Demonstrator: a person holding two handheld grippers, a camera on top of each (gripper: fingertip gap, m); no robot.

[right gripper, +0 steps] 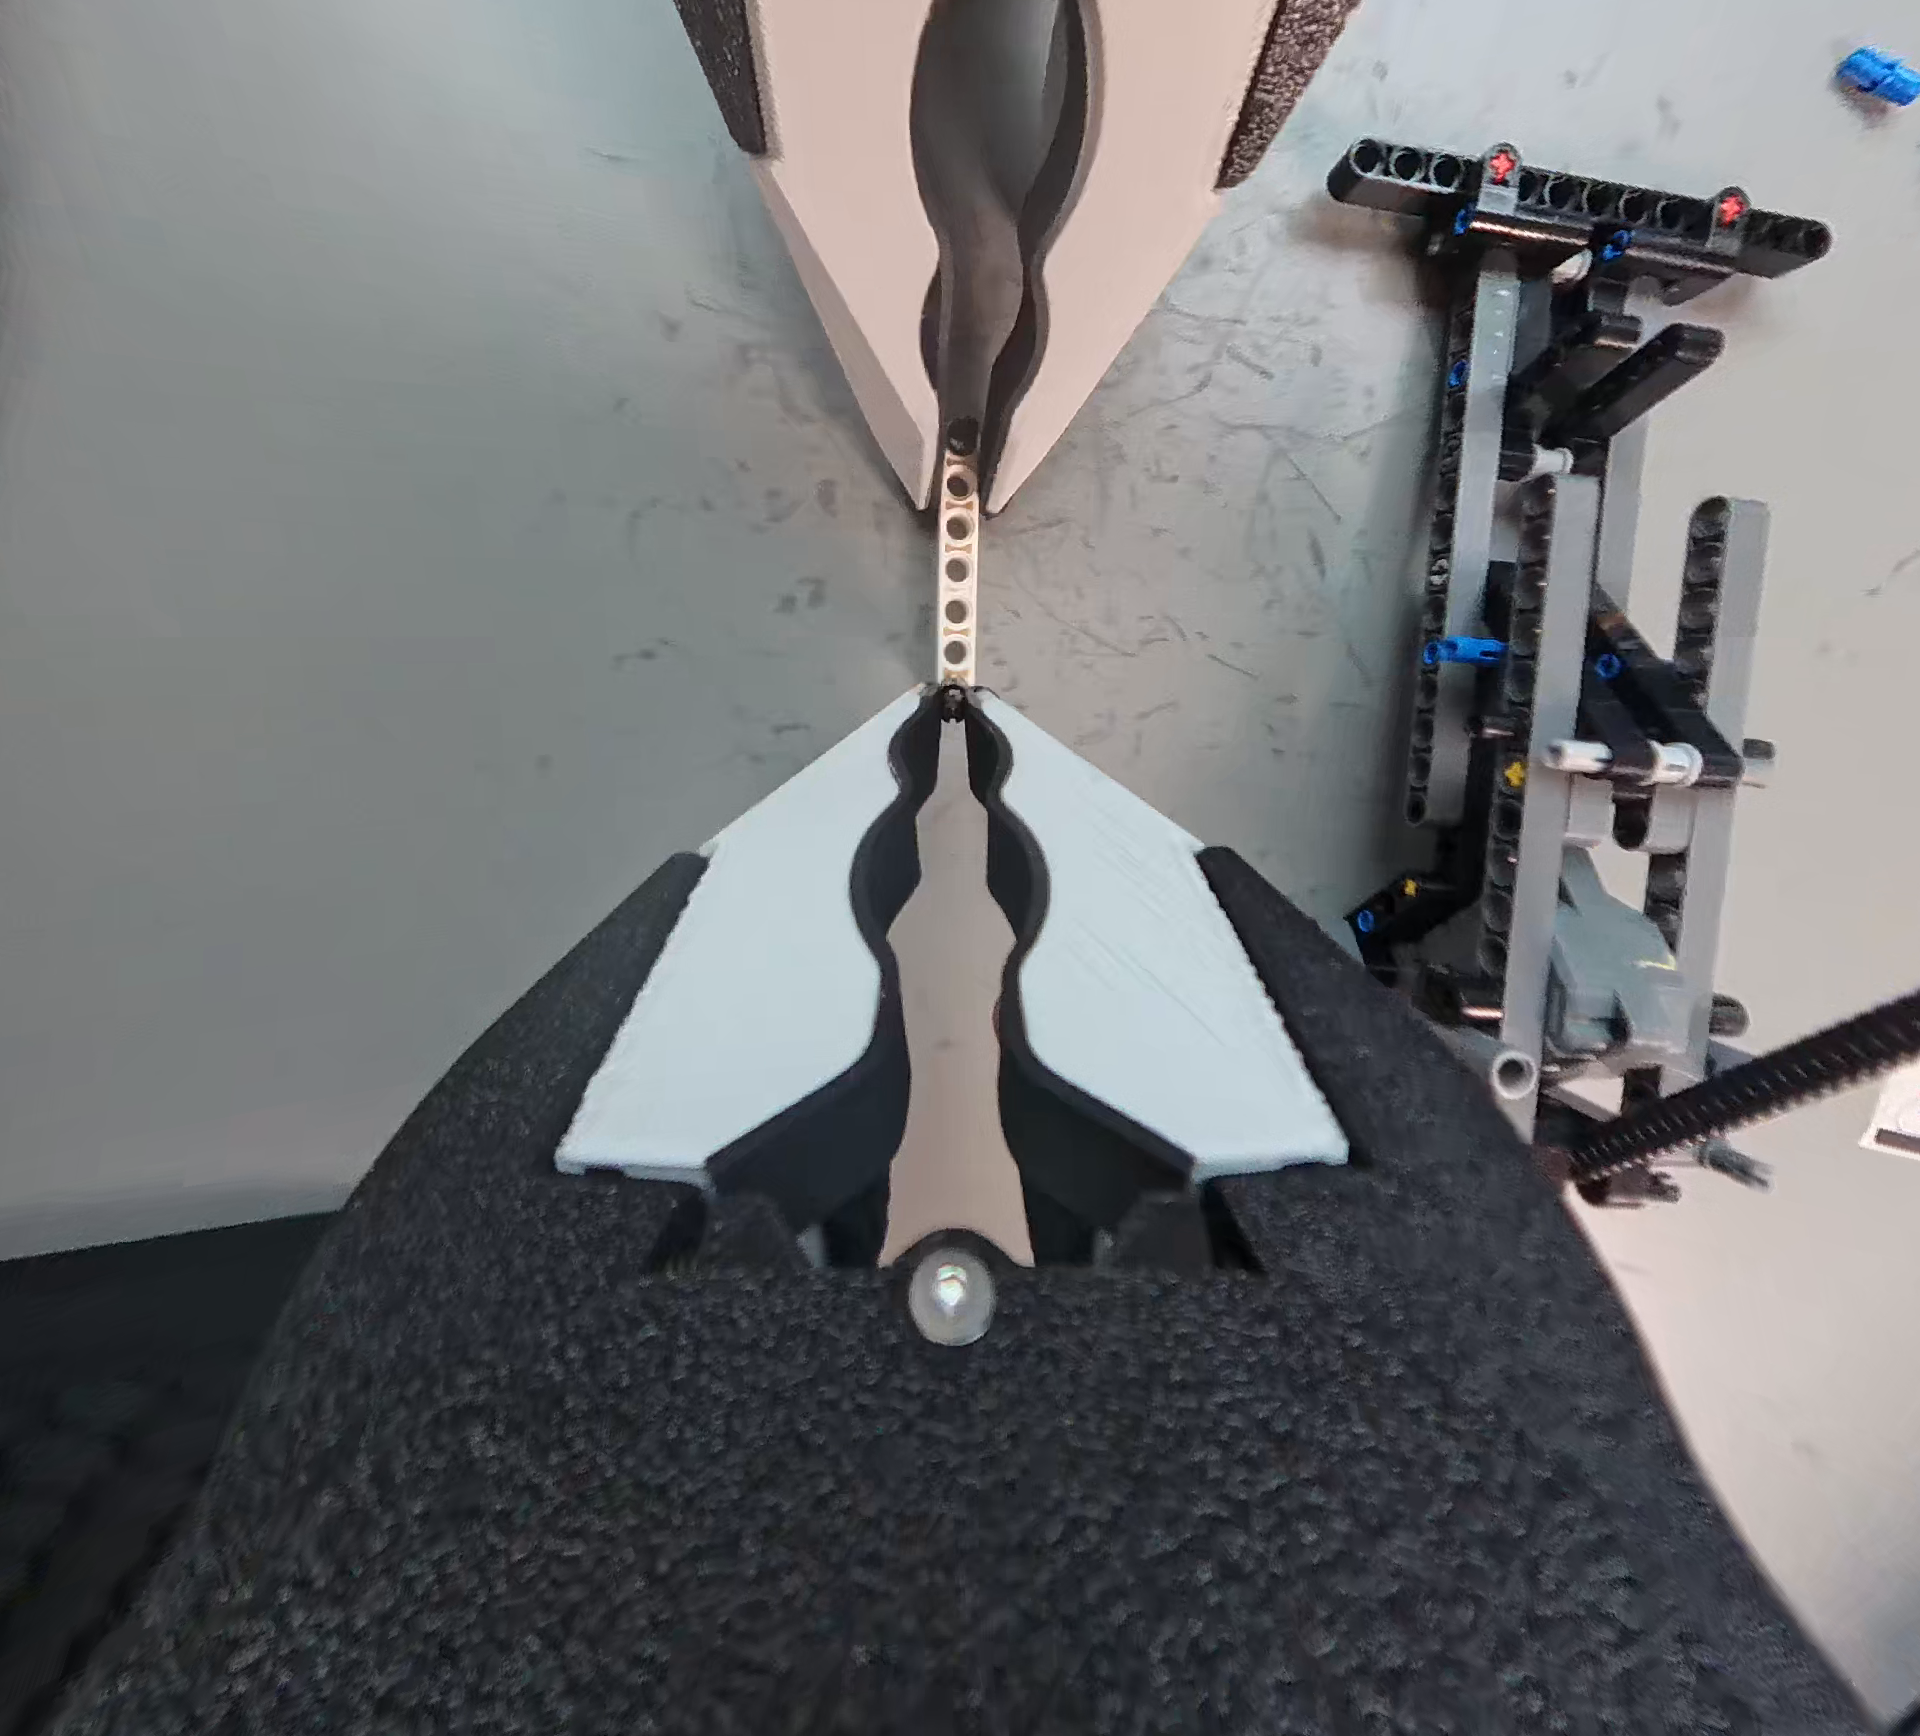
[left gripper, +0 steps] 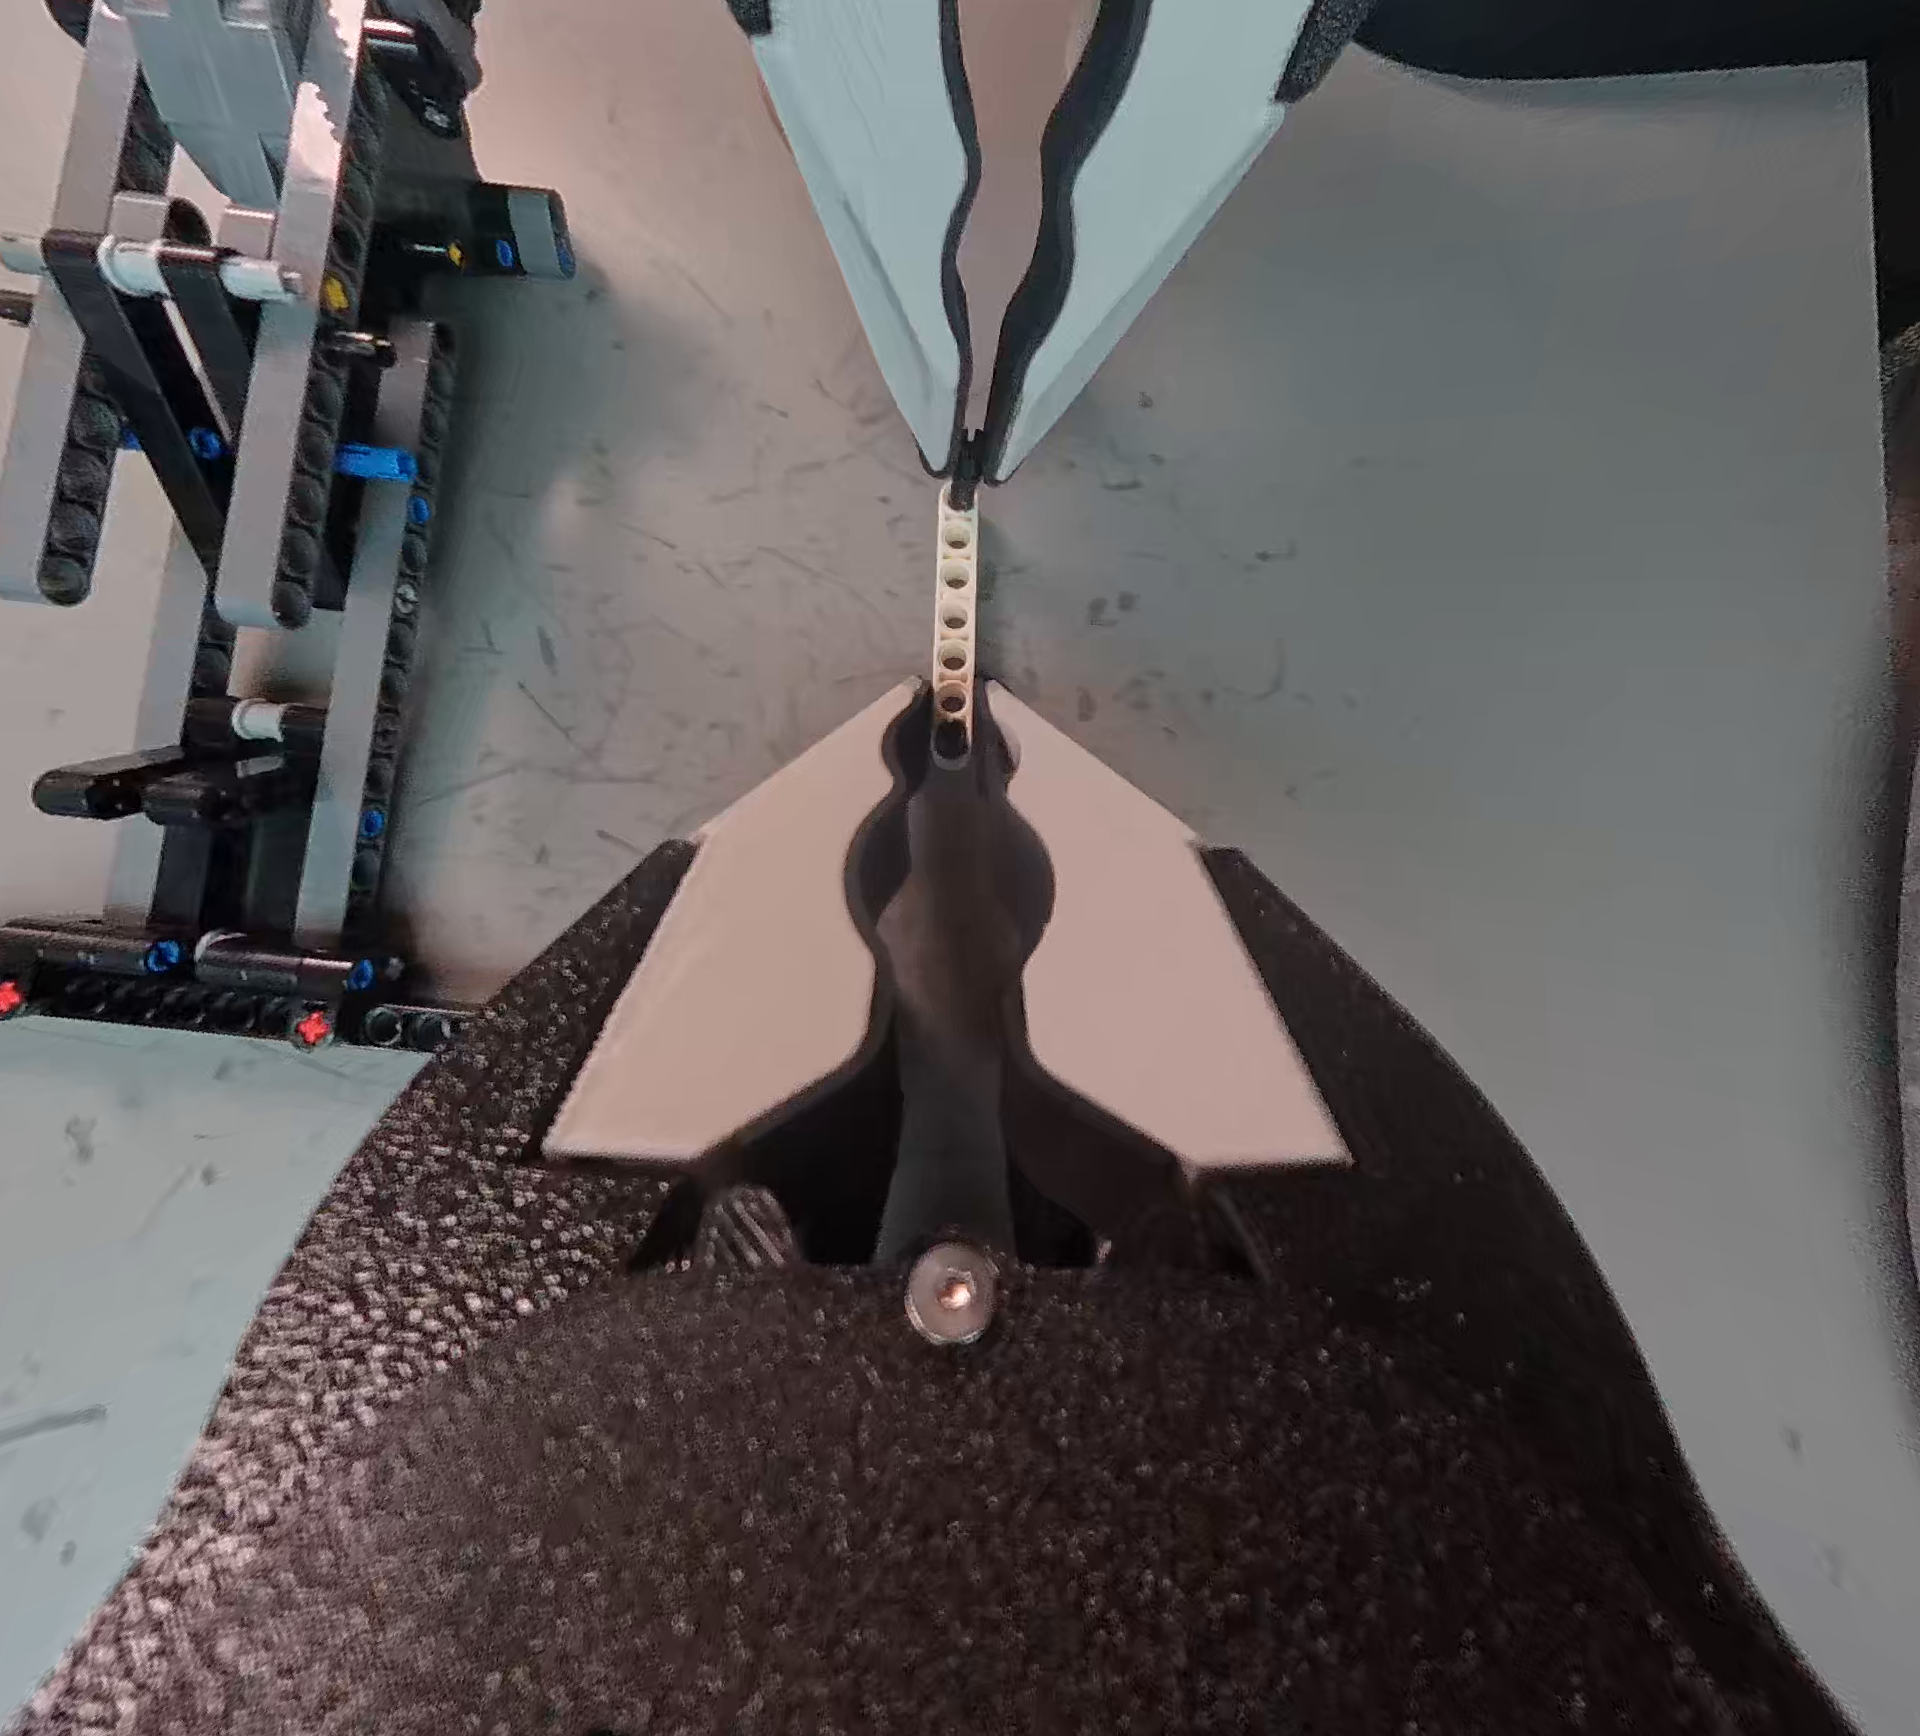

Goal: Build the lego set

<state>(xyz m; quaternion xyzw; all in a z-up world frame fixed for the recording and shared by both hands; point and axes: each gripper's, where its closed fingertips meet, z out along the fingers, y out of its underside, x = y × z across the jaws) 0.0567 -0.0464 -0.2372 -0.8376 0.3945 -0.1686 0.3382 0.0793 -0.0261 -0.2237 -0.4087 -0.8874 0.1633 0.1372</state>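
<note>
Both grippers pinch a white beam (left gripper: 956,606) end to end above the table (left gripper: 1455,543), left gripper (left gripper: 951,730) near, right gripper (right gripper: 953,699) clamping a black pin; only the right view shows a loose blue pin (right gripper: 1878,76) beyond the model (right gripper: 1579,626).

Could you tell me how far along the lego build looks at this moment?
Done: a black-and-grey frame already stands assembled on the table. In hand: a white beam is gripped by the left gripper at one end, while the right gripper pinches a small black pin at the other. Left: joining the beam to the frame; a blue pin lies loose.
</note>
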